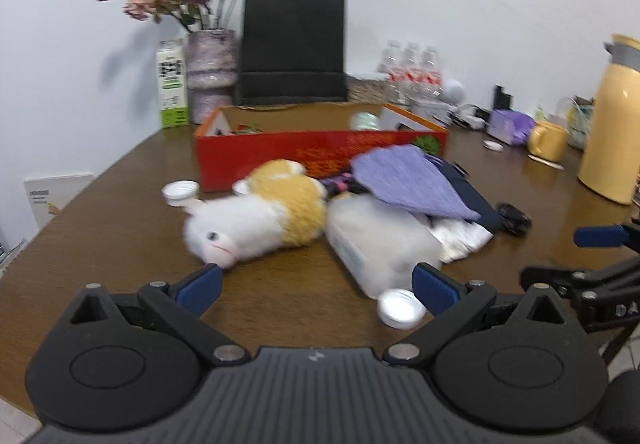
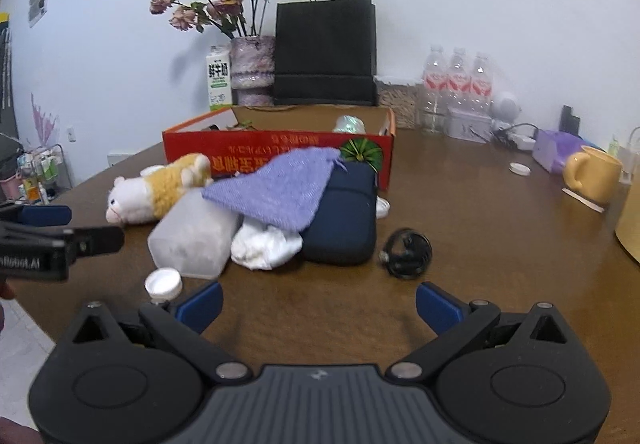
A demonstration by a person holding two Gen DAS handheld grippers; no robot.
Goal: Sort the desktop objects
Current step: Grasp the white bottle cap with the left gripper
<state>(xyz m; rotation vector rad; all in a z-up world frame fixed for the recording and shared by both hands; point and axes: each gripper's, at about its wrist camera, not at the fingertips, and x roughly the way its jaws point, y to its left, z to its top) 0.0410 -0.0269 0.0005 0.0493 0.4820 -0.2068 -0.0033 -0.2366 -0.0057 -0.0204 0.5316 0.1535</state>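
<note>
A pile lies on the brown table in front of an open red cardboard box [image 1: 320, 154] [image 2: 280, 156]: a white and yellow plush toy [image 1: 260, 220] [image 2: 156, 192], a translucent plastic container [image 1: 380, 244] [image 2: 192, 236], a purple knitted cloth [image 1: 412, 180] [image 2: 280, 192], a dark blue pouch [image 2: 344, 220], white crumpled cloth [image 2: 264, 244] and a black coiled cable [image 2: 406, 252]. My left gripper [image 1: 318, 286] is open, just short of the plush toy and the container. My right gripper [image 2: 318, 302] is open and empty, in front of the pouch.
White caps lie by the container [image 1: 400, 308] [image 2: 164, 282] and by the box [image 1: 182, 192]. At the back stand a flower vase [image 1: 210, 72], a milk carton [image 1: 173, 84], a black paper bag [image 1: 294, 48] and water bottles [image 2: 456, 80]. A yellow mug [image 2: 592, 174] and yellow thermos [image 1: 612, 120] stand right.
</note>
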